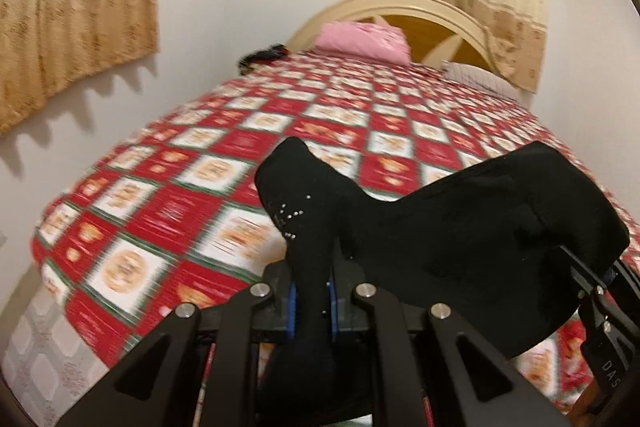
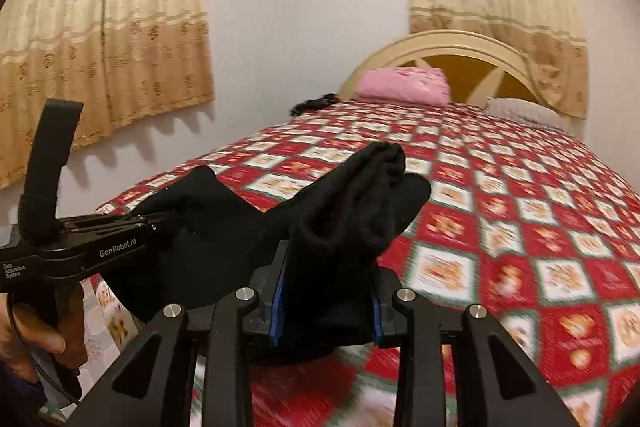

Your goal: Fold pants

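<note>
Here both grippers clamp the black pants point(image 1: 460, 239), bunched and lifted over the bed's point(image 1: 192, 163) near edge. Left gripper point(image 1: 312, 301) fingers pinch a fold; right gripper point(image 2: 326, 297) fingers grip a thicker wad. Bedspread blurred, contact with it probably none.

L wrist cam: low, faces headboard point(image 1: 400, 7) | R cam: same dir | shared: bed point(image 2: 520, 187)
</note>
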Demonstrator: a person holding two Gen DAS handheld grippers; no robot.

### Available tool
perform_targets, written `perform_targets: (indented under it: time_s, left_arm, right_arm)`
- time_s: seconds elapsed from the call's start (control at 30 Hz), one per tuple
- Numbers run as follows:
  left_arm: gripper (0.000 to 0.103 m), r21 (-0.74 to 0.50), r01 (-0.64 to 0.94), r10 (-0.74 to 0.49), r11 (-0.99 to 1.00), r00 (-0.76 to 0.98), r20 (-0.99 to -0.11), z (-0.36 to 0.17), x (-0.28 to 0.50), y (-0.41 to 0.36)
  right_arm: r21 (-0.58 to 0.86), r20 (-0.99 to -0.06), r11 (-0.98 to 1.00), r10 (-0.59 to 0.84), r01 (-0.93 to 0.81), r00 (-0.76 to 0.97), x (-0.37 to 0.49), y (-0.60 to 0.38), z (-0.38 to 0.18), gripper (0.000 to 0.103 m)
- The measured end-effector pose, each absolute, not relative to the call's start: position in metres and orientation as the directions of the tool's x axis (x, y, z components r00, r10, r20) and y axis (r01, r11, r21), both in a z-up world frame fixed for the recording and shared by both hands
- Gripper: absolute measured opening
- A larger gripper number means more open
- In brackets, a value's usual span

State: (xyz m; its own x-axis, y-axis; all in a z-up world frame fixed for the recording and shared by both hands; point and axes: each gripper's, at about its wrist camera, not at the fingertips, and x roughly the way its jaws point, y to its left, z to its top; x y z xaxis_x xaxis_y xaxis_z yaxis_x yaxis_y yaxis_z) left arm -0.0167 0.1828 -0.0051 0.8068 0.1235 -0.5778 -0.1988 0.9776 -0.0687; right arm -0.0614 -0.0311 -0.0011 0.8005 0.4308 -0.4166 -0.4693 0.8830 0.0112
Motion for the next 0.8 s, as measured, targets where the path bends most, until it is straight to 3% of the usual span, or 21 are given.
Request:
perform_targets:
  time_s: [0.13, 0.4, 0.47, 0.57, 0.63, 0.7, 0.8]
  left_arm:
    - [0.012, -0.009, -0.259, 0.209, 0.966, 0.799, -0.563, -0.013, -0.005, 0.199]
    - [0.012, 0.015, -0.312, 0.247, 0.950, 0.720, -0.648, -0.053, 0.012, 0.216]
    - [0.019, -0.004, -0.325, 0.239, 0.946, 0.704, -0.669, -0.057, 0.009, 0.220]
    - [0.043, -0.050, -0.354, 0.218, 0.934, 0.675, -0.705, -0.065, 0.004, 0.233]
    - [0.076, -0.060, -0.389, 0.232, 0.919, 0.659, -0.715, -0.069, -0.004, 0.242]
    - [0.097, -0.060, -0.437, 0.259, 0.898, 0.633, -0.730, -0.072, -0.012, 0.253]
    - [0.100, -0.129, -0.450, 0.201, 0.884, 0.613, -0.764, -0.079, -0.025, 0.270]
  right_arm:
    - [-0.007, -0.437, 0.863, 0.452, -0.506, 0.778, -0.041, -0.004, -0.012, 0.033]
    - [-0.028, -0.588, 0.877, 0.374, -0.480, 0.718, -0.001, 0.006, -0.054, 0.033]
    - [0.012, -0.617, 0.883, 0.376, -0.470, 0.691, 0.007, -0.001, -0.058, 0.034]
    - [0.006, -0.667, 0.887, 0.347, -0.461, 0.659, 0.012, 0.000, -0.067, 0.034]
    - [0.011, -0.692, 0.890, 0.335, -0.456, 0.639, 0.015, 0.000, -0.074, 0.035]
    - [0.027, -0.696, 0.892, 0.341, -0.451, 0.632, 0.017, -0.003, -0.074, 0.036]
    - [0.040, -0.702, 0.897, 0.338, -0.440, 0.627, 0.018, -0.008, -0.076, 0.048]
